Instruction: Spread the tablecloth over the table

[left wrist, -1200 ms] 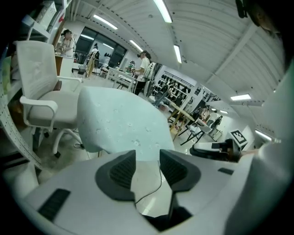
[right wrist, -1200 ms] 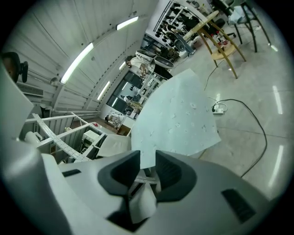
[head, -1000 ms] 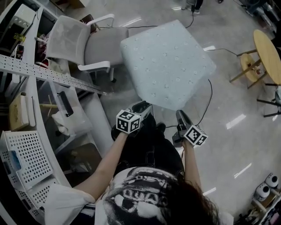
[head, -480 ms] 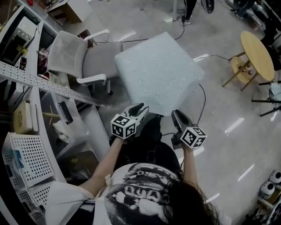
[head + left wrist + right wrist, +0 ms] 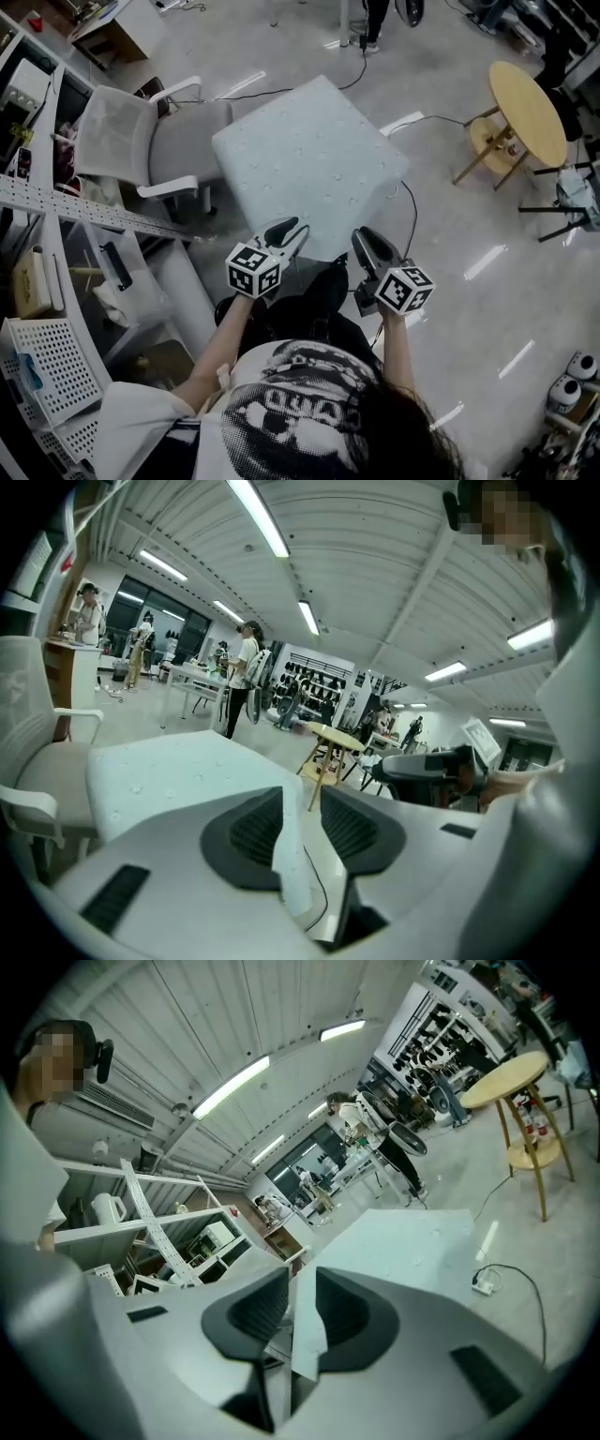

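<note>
A pale tablecloth [image 5: 309, 159] with a small dotted print lies spread out flat in front of me, and whatever is under it is hidden. My left gripper [image 5: 292, 228] holds its near edge at the left, and my right gripper [image 5: 364, 239] holds it at the right. In the left gripper view a fold of the tablecloth [image 5: 187, 771] runs between the jaws of the left gripper [image 5: 302, 808], which have just been closing. In the right gripper view the tablecloth [image 5: 403, 1241] passes between the jaws of the right gripper [image 5: 302, 1302], which have also just been closing.
A grey office chair [image 5: 141, 141] stands left of the cloth, beside a metal shelving rack [image 5: 66, 202] and white perforated baskets [image 5: 52, 366]. A round wooden table [image 5: 528, 112] stands at the right. A black cable [image 5: 408, 202] trails over the glossy floor. Several people [image 5: 244, 672] stand far off.
Both grippers have risen and closed in on the cloth's near edge, which has lifted with them. The spread cloth now sits further left in the head view.
</note>
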